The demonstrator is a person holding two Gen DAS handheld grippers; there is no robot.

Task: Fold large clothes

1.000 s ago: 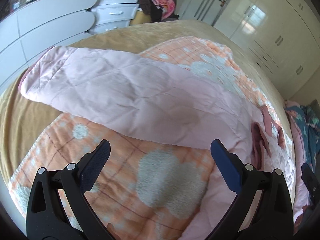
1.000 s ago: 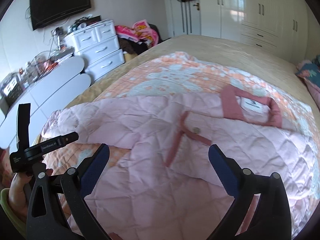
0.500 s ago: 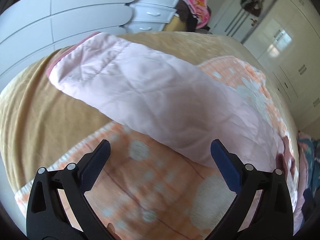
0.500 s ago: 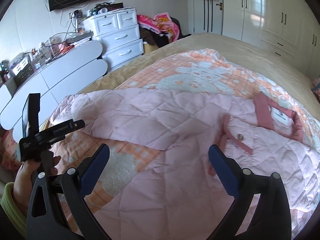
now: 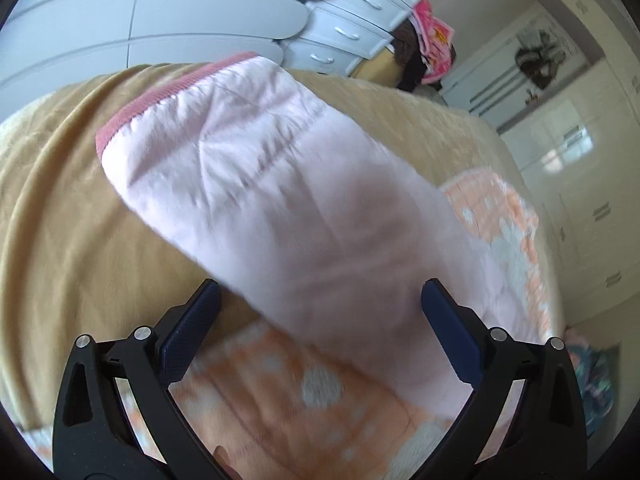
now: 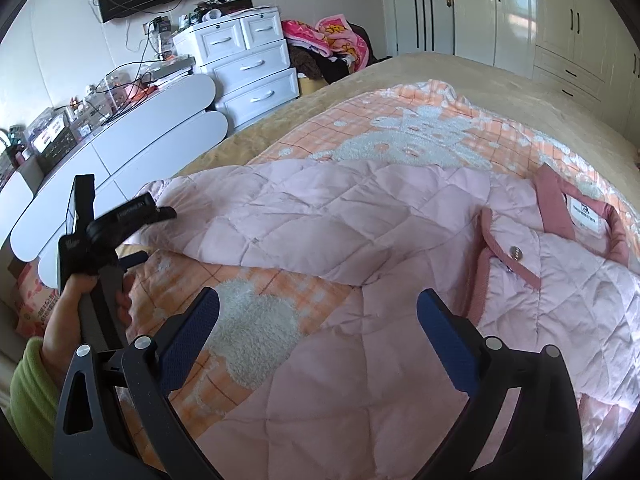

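A pale pink quilted jacket (image 6: 360,224) lies spread on the bed, its darker pink collar (image 6: 560,208) at the right. One sleeve (image 5: 280,200) stretches left, ending in a pink ribbed cuff (image 5: 160,100). My left gripper (image 5: 320,320) is open, hovering just above the sleeve, short of the cuff. It also shows in the right wrist view (image 6: 156,220), held by a hand near the sleeve end. My right gripper (image 6: 318,324) is open and empty above the jacket's lower front.
An orange and white checked blanket (image 6: 400,128) lies under the jacket on a tan bedspread (image 5: 80,200). White cabinets (image 6: 132,148) and drawers (image 6: 248,68) stand along the left. White wardrobes (image 6: 560,20) line the far wall.
My left gripper has moved left along the sleeve toward the cuff, which now looms large. The right gripper's view has shifted left, away from the collar. Both stay open.
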